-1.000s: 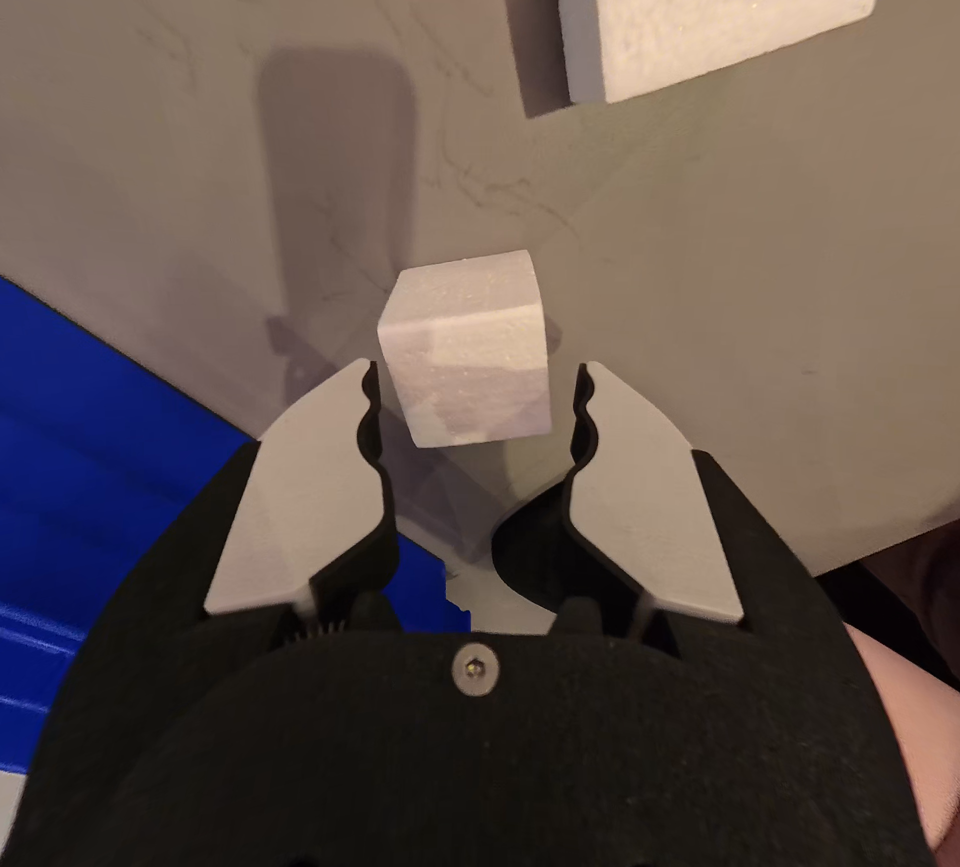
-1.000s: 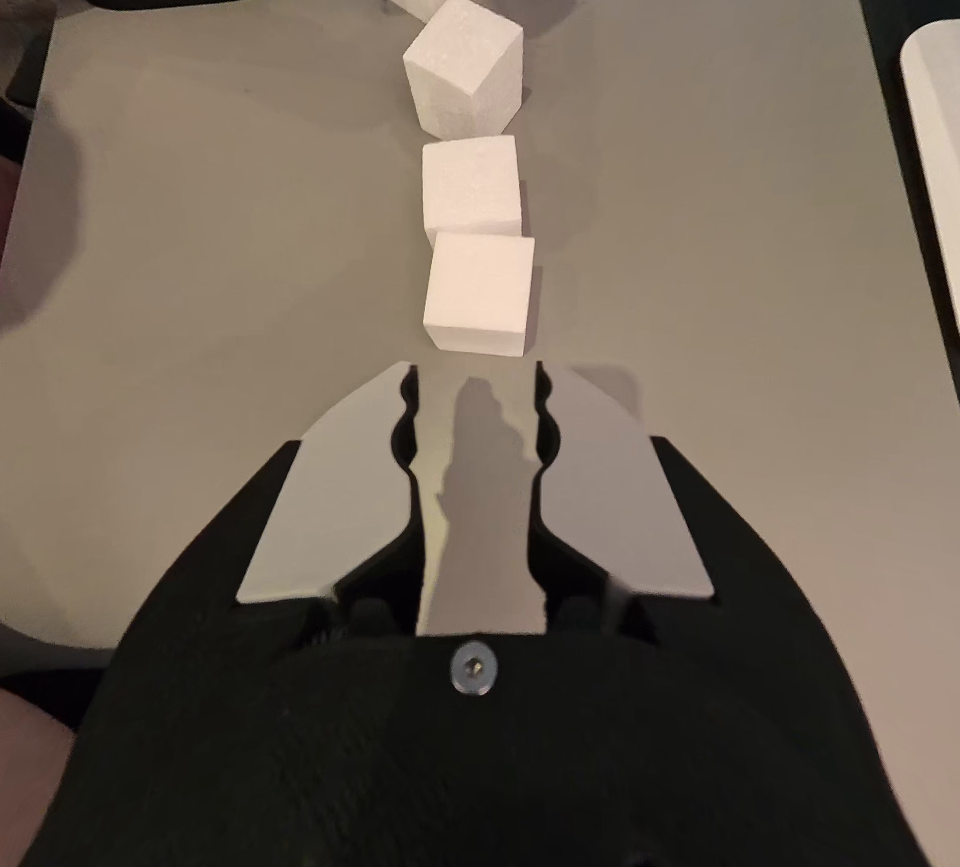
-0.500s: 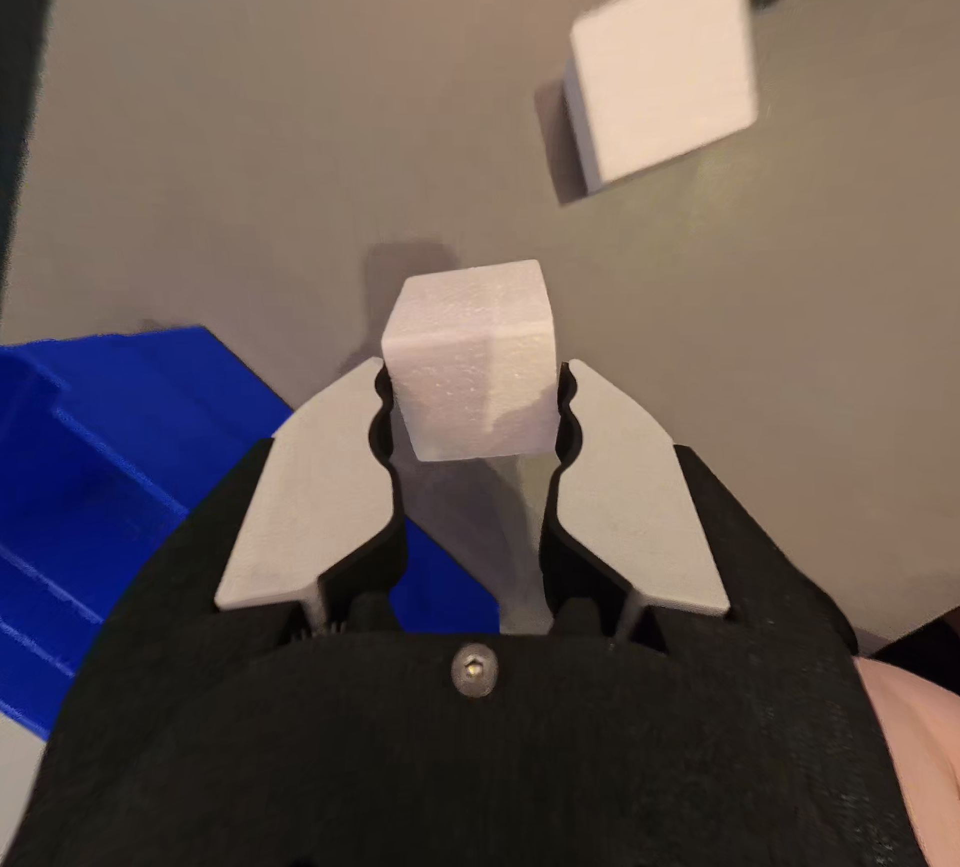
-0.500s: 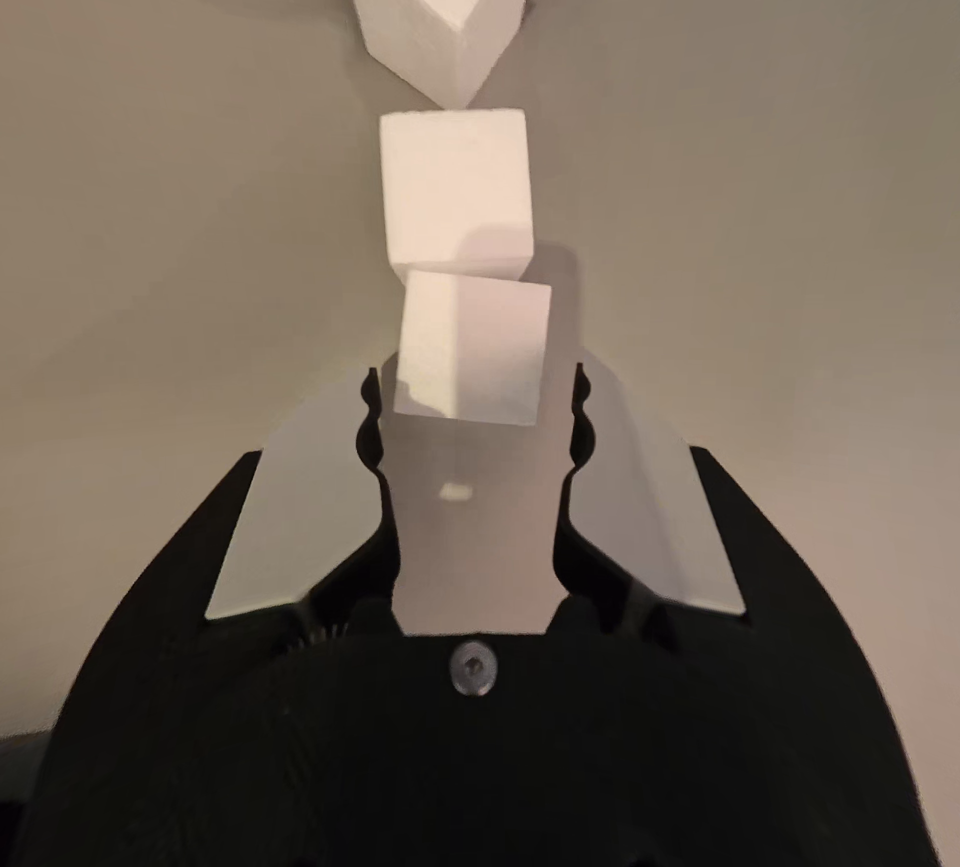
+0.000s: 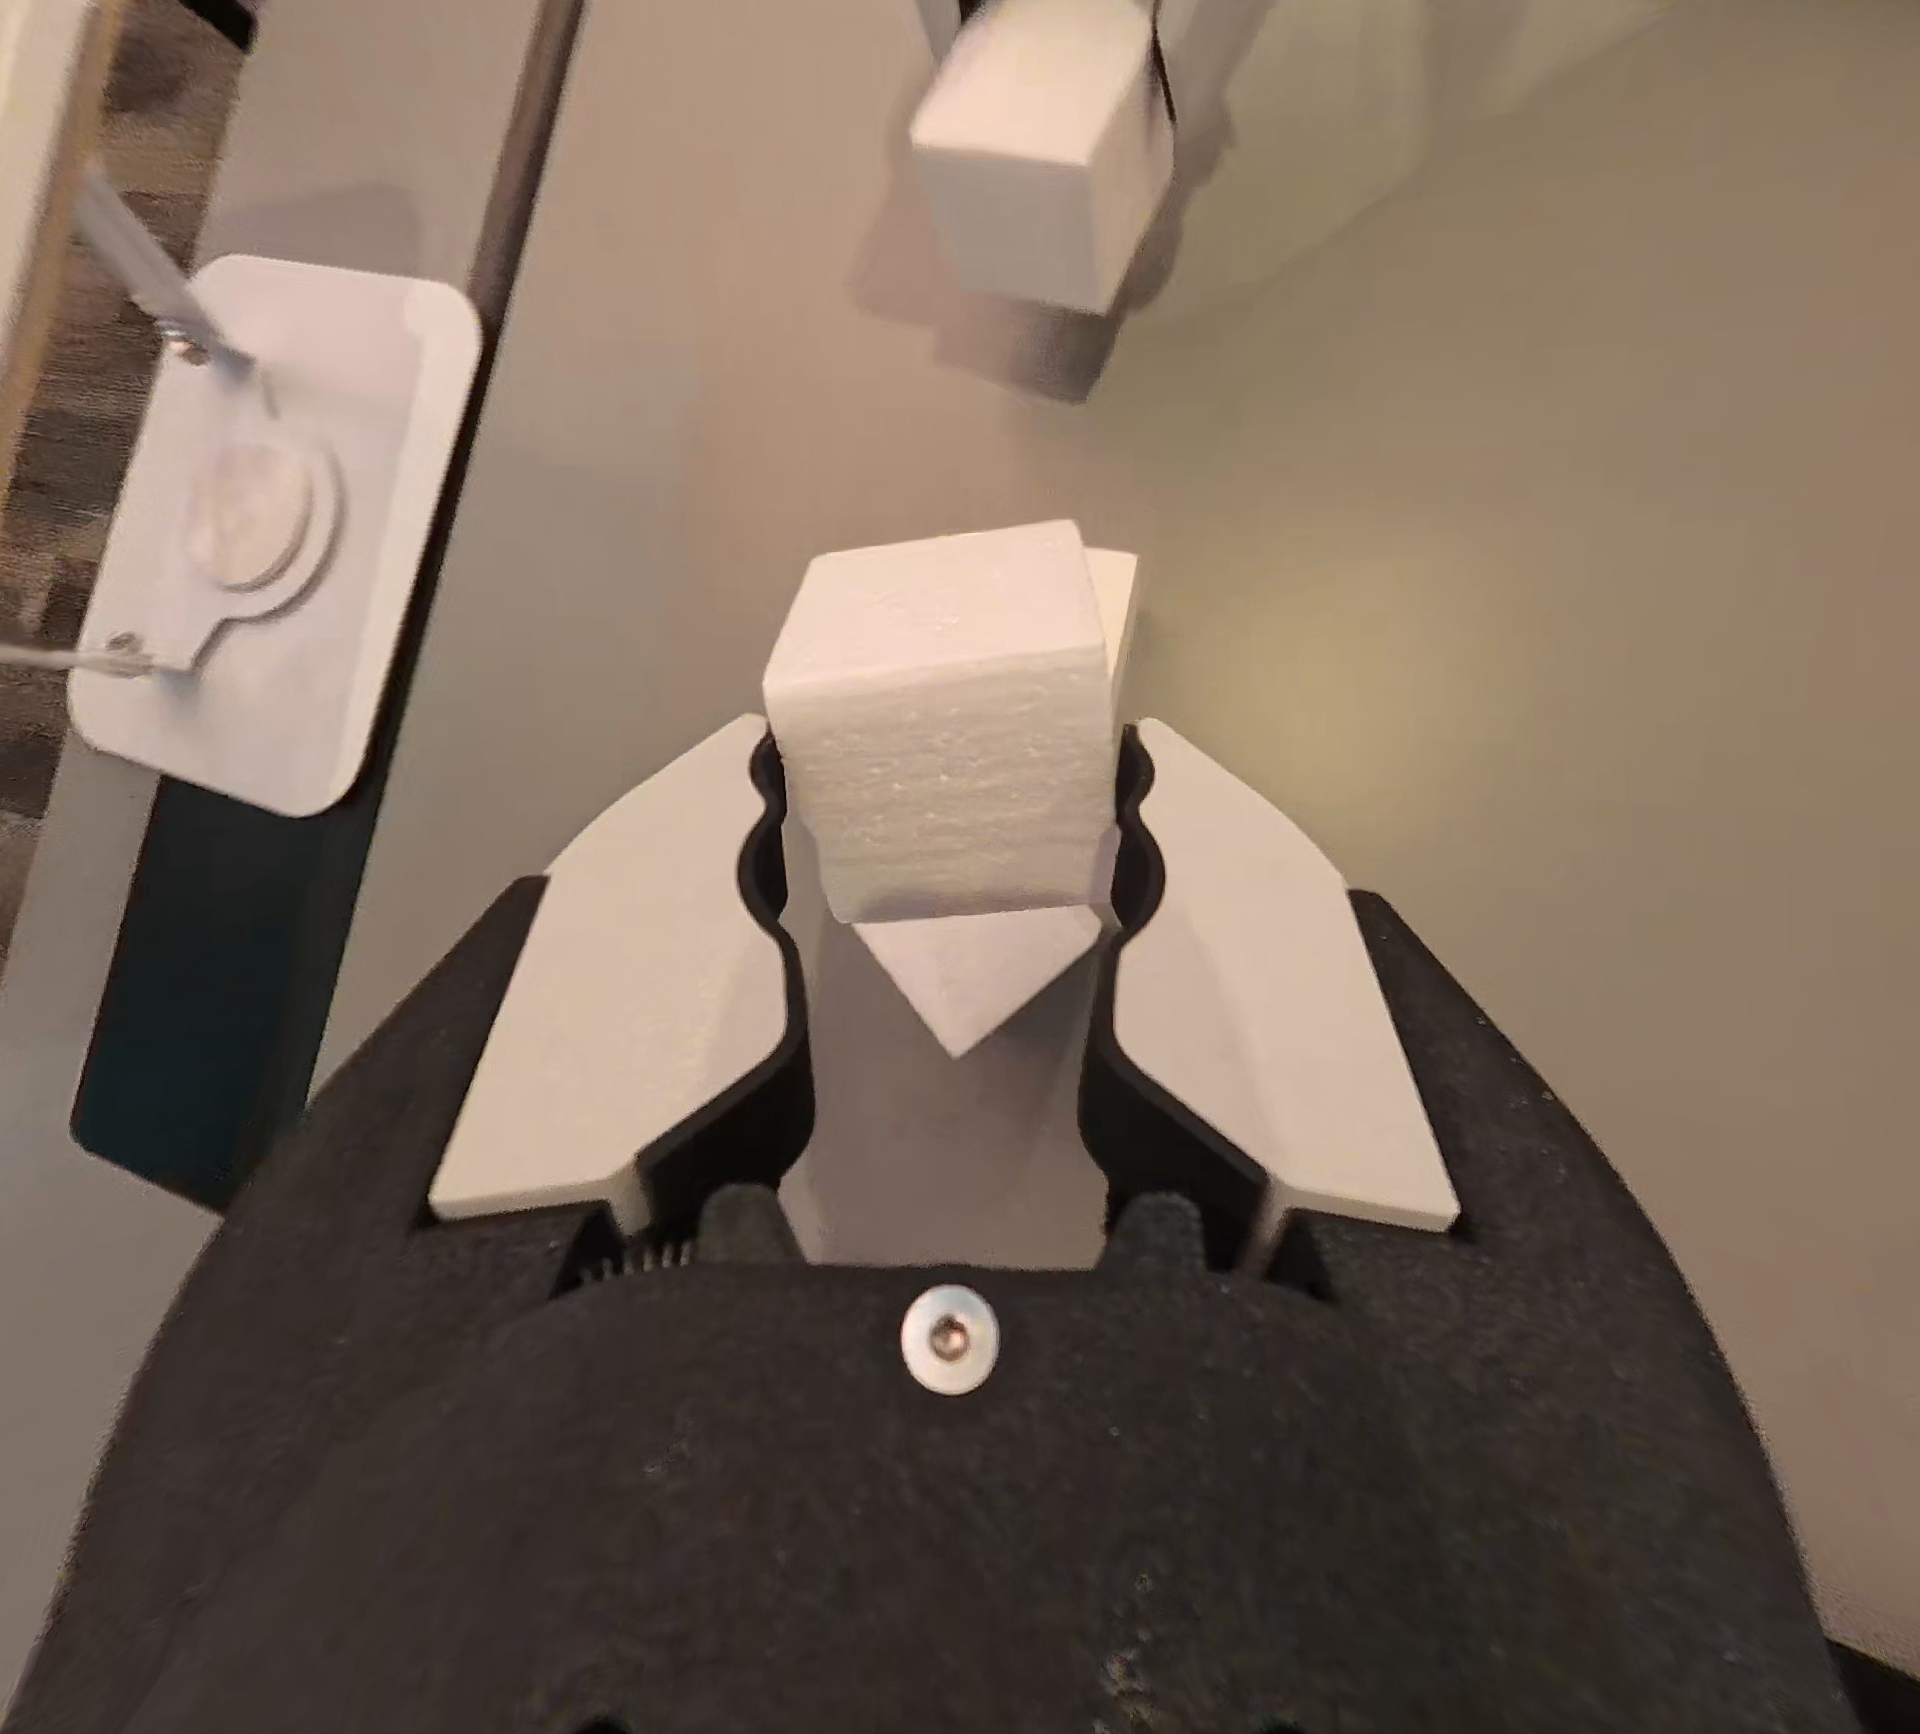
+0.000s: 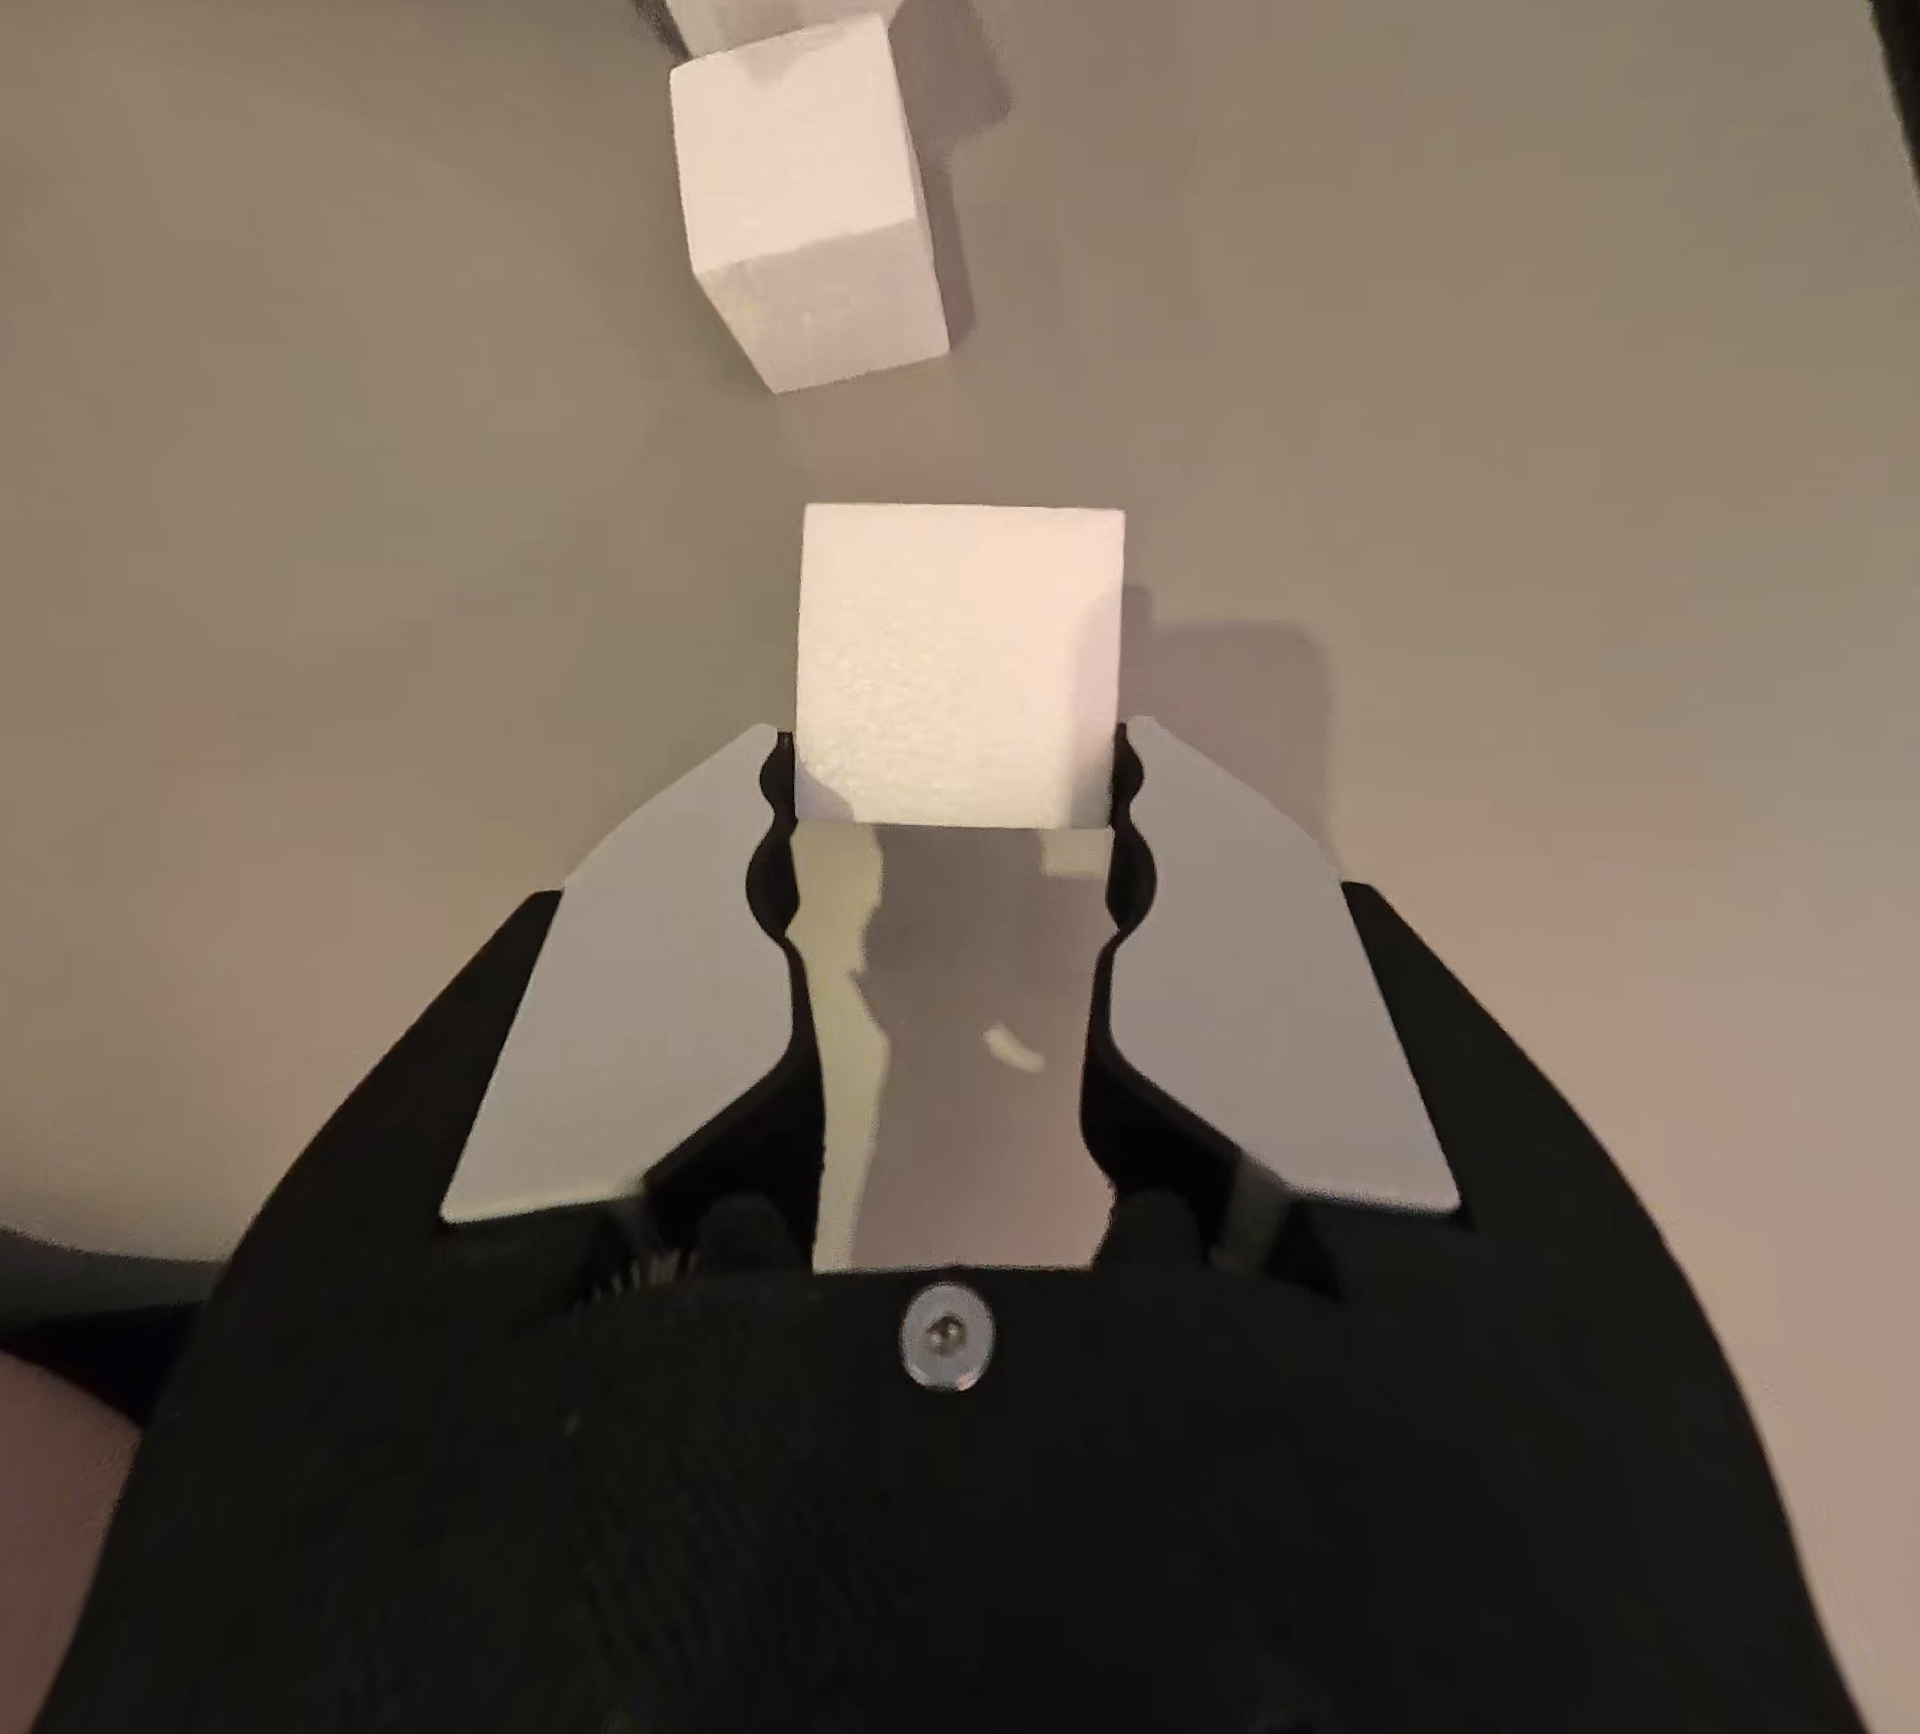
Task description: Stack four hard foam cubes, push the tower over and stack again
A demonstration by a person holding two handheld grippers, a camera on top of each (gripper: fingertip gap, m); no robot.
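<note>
A white foam cube [image 5: 940, 739] is clamped in the left tongs [image 5: 945, 811] and another [image 6: 961, 666] in the right tongs [image 6: 951, 780] (judged light, stiff, slightly crushable), best gripped on opposite flat faces.

**Gripper appearance**

Your left gripper [image 5: 948, 811] and right gripper [image 6: 951, 775] look alike: a matte black, rough-textured body, two pale grey fingers [image 5: 644, 967] with wavy black inner pads [image 6: 774, 863], and one silver hex screw [image 5: 949, 1356] centred below the gap.
</note>
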